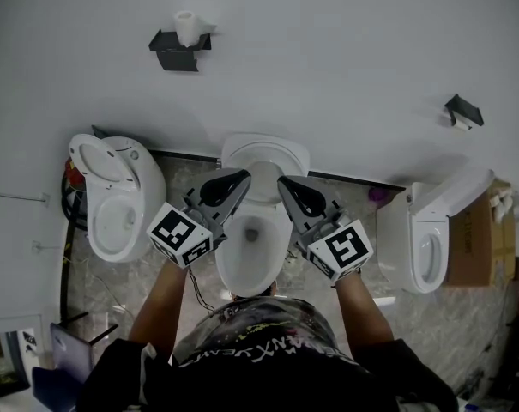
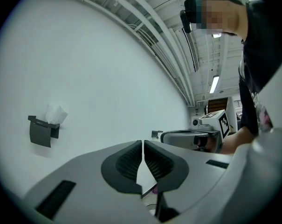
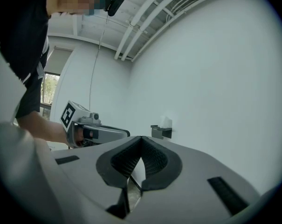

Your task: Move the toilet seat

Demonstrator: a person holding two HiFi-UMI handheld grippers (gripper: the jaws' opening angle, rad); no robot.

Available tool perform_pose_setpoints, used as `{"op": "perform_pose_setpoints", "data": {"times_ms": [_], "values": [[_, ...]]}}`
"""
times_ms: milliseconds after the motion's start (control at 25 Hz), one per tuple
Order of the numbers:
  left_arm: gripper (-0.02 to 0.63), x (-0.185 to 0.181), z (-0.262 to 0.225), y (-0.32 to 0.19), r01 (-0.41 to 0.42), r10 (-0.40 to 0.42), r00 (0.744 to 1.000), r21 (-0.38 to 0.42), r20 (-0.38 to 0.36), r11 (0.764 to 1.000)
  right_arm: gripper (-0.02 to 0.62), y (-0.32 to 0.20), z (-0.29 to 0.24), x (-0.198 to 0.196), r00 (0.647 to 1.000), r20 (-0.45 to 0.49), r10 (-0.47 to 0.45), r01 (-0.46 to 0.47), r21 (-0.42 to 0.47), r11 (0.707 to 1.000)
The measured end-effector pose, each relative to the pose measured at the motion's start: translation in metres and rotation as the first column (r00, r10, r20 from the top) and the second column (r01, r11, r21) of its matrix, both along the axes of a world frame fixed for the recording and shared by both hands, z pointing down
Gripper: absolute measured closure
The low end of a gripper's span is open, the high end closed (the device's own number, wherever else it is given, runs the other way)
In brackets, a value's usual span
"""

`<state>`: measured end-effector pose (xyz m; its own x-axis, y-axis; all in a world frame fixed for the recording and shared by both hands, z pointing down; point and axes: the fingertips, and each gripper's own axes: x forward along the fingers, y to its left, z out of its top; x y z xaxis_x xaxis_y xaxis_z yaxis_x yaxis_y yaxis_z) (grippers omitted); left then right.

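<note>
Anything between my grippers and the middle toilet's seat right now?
Nothing visible. The left gripper and right gripper, both shut and empty, hang over the middle toilet, one at each side, with their tips near the seat, which looks raised at the back. Only open air lies between them.

The person wears a black T-shirt with pale lettering across the chest and short dark sleeves; the forearms are bare. A small black camera sits at the head. The left gripper and right gripper are both grey and wedge-shaped, each with black ribbed fingers and a white cube printed with black square markers. A thin dark cable hangs under the left one.
</note>
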<state>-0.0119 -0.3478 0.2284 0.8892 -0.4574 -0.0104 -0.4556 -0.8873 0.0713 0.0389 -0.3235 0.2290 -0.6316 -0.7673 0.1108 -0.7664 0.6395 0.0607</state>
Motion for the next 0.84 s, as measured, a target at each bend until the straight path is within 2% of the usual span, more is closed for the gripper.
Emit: {"op": "perform_pose_setpoints", "data": {"times_ms": [440,640,840], "values": [[0.572,0.001,-0.006,0.007,-0.01,0.01,1.0,0.013,0.016,1.0,0.597,0.007,-0.007,-0.003,1.0,-0.024,-0.012,0.013,0.026,1.0],[0.572,0.001,-0.003,0.01,-0.018,0.018,1.0,-0.002,0.02,1.0,0.597,0.007,-0.014,-0.005,1.0,-0.01,-0.01,0.01,0.068,0.998],[0.572,0.003,-0.006,0.013,-0.016,0.016,1.0,-0.004,-0.001,1.0,0.597,0.014,-0.001,-0.002,0.999,-0.045,-0.027,0.028,0.007,1.0]]}}
